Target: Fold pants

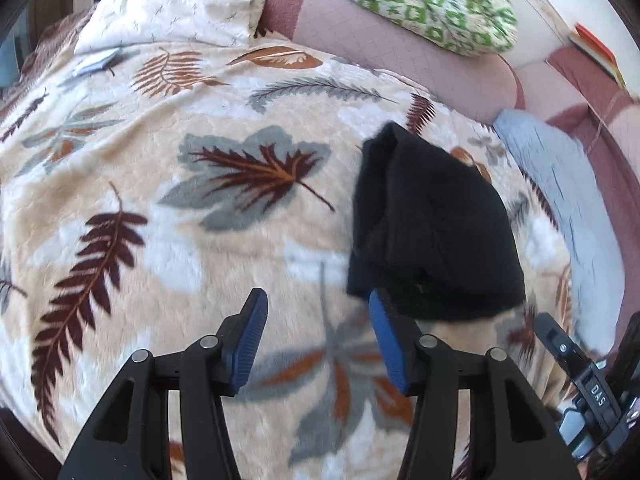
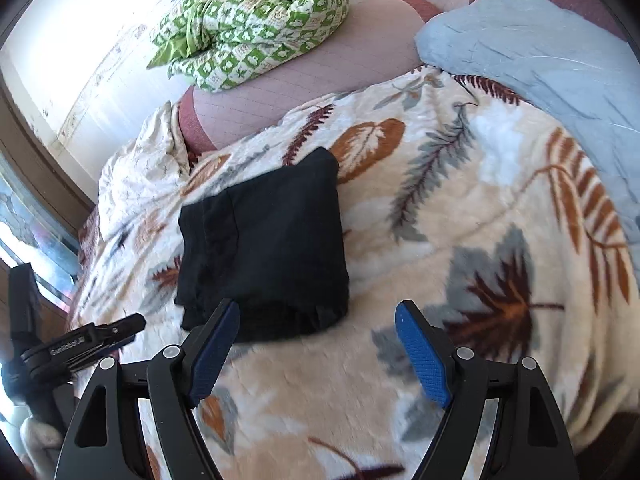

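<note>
Black pants (image 1: 432,220) lie folded into a compact bundle on a leaf-patterned blanket (image 1: 180,184). My left gripper (image 1: 316,308) hovers just in front of the bundle's near left corner, jaws open, nothing between the blue pads. In the right wrist view the same folded pants (image 2: 272,248) lie ahead and to the left. My right gripper (image 2: 318,316) stands open wide near their front edge, its left pad (image 2: 216,344) overlapping the bundle's near edge in the picture, with only blanket between the pads. The left gripper's body (image 2: 92,340) shows at the far left of that view.
A green-and-white checked quilt (image 2: 256,20) lies rolled on a pink mattress (image 2: 320,80) beyond the blanket. A pale blue pillow (image 2: 540,60) lies at the right, a cream pillow (image 1: 180,4) at the far left. A wall and window frame (image 2: 44,168) border the bed.
</note>
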`<action>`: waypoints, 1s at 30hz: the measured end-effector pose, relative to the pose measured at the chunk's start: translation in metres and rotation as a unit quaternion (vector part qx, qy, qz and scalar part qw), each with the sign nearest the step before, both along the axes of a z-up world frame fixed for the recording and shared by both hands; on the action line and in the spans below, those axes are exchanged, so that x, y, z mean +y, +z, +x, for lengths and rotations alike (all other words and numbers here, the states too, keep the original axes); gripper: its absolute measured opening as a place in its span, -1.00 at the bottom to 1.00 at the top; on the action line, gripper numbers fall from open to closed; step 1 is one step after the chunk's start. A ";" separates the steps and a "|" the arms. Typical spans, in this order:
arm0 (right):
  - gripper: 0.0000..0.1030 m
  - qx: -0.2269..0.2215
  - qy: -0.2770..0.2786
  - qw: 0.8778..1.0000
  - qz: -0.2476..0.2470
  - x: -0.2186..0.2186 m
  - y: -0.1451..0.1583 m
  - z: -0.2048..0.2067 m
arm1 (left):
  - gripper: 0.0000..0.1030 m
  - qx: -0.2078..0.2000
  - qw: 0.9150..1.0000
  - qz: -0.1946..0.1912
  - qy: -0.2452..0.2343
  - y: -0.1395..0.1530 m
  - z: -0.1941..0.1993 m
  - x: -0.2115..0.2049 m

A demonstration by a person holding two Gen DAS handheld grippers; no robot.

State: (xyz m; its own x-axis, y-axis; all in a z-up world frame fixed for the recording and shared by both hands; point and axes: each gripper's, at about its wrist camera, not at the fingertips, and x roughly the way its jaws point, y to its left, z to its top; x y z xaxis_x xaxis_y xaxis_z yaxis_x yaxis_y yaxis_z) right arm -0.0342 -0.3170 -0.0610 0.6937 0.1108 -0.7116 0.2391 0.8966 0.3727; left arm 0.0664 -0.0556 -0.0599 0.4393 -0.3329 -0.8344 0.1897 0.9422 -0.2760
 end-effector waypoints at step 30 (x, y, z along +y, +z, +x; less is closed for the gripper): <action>0.65 0.019 -0.001 0.993 -0.115 0.051 0.001 -0.059 | 0.20 -0.112 0.987 0.112 -0.031 0.018 -0.100 -0.030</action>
State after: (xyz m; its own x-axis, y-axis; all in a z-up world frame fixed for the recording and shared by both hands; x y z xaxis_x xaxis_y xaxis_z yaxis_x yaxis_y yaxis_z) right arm -0.0932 -0.2655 -0.0602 0.6659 -0.0588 -0.7437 0.2511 0.9564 0.1492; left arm -0.0337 -0.0853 -0.0421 0.6056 -0.1833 -0.7744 0.2810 0.9597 -0.0074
